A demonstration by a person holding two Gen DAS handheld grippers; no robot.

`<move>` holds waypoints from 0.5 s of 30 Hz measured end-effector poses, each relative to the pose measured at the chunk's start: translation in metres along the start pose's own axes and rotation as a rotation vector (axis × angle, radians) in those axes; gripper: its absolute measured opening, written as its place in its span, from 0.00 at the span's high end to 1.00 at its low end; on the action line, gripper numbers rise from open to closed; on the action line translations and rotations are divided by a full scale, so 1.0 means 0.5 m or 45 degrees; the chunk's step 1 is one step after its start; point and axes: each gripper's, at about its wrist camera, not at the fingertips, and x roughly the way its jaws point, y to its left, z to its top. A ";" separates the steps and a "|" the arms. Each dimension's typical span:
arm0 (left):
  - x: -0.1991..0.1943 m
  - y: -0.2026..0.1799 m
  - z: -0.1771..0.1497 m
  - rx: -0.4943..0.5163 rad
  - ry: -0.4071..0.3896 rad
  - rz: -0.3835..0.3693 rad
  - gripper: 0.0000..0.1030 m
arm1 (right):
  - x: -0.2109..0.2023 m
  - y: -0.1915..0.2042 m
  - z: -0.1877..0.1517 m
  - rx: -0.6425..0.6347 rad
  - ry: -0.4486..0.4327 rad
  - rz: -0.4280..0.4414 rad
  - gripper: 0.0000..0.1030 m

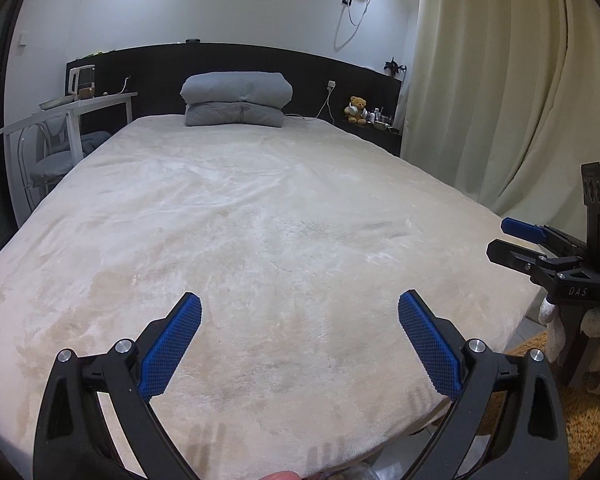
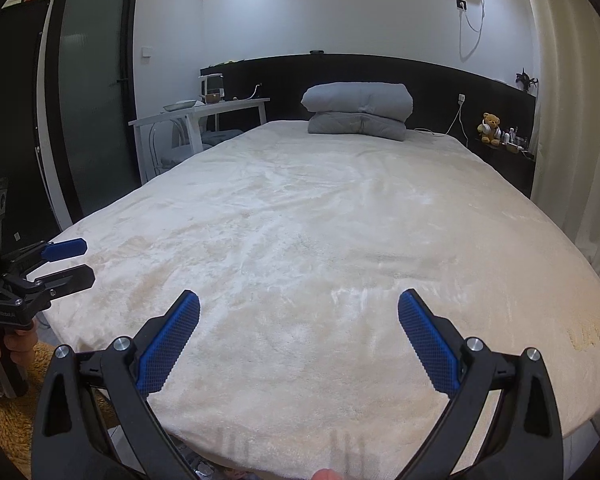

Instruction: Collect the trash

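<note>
**No trash target in view, both grippers idle at the foot of the bed**

Left gripper (image 1: pixel 300 344) has its jaws spread wide, nothing between the pads. Right gripper (image 2: pixel 299 342) is the same: wide apart, empty. Both hover side by side over the near edge of the bed (image 1: pixel 280 220), pointing toward the folded grey duvet (image 1: pixel 236 98) at the headboard.

Bed cover looks bare, no obvious litter on it. Something pale and unclear sits below the bed edge (image 2: pixel 204 470) at the bottom of the right wrist view, possibly on the floor; can't tell if it's trash. If so, it lies below and behind the fingertips, so the next move is down, not forward. Neither arm clearly nearer
</note>
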 end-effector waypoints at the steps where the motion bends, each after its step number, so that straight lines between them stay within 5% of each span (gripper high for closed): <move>1: -0.001 0.001 -0.001 0.005 -0.004 0.010 0.06 | 0.009 -0.004 -0.003 0.009 0.014 -0.004 0.05; 15: -0.014 0.011 -0.001 -0.005 -0.042 0.004 0.06 | 0.020 -0.027 -0.014 0.059 0.027 -0.043 0.05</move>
